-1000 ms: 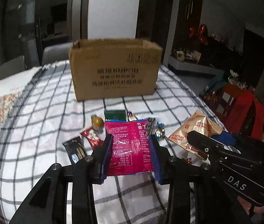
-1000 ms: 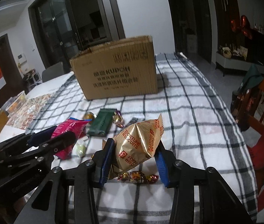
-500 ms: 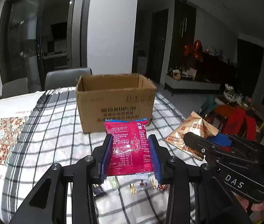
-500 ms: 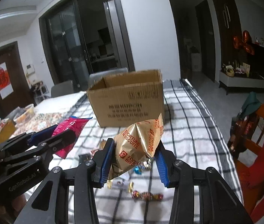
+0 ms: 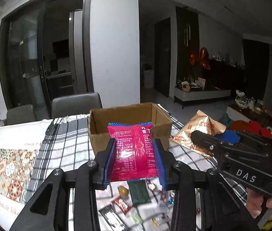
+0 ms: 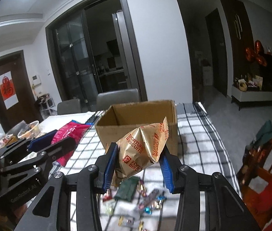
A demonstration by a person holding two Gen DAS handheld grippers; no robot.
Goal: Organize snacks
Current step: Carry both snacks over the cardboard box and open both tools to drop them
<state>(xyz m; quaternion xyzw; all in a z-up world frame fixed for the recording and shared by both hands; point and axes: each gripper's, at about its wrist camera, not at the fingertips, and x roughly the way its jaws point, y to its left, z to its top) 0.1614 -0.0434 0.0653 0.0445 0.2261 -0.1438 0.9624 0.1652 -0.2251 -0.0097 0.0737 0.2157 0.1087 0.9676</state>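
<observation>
My left gripper (image 5: 134,158) is shut on a pink snack packet (image 5: 133,150), held well above the table in front of an open cardboard box (image 5: 128,127). My right gripper (image 6: 138,162) is shut on a gold fortune biscuit bag (image 6: 143,150), also raised before the same box (image 6: 138,123). Each gripper shows in the other's view: the right one (image 5: 209,138) with its gold bag (image 5: 199,129), the left one (image 6: 49,144) with its pink packet (image 6: 68,136). Several small snacks (image 5: 138,194) lie on the checked cloth below, blurred.
A dark green packet (image 6: 127,188) and wrapped sweets (image 6: 149,200) lie on the checked tablecloth (image 6: 195,138). Grey chairs (image 5: 76,104) stand behind the table. Bowls (image 6: 29,129) sit at the left; a red chair (image 6: 270,169) stands beside the table on the right.
Both grippers have risen with their packets, so the box's open top now shows and the loose snacks have dropped low in both views.
</observation>
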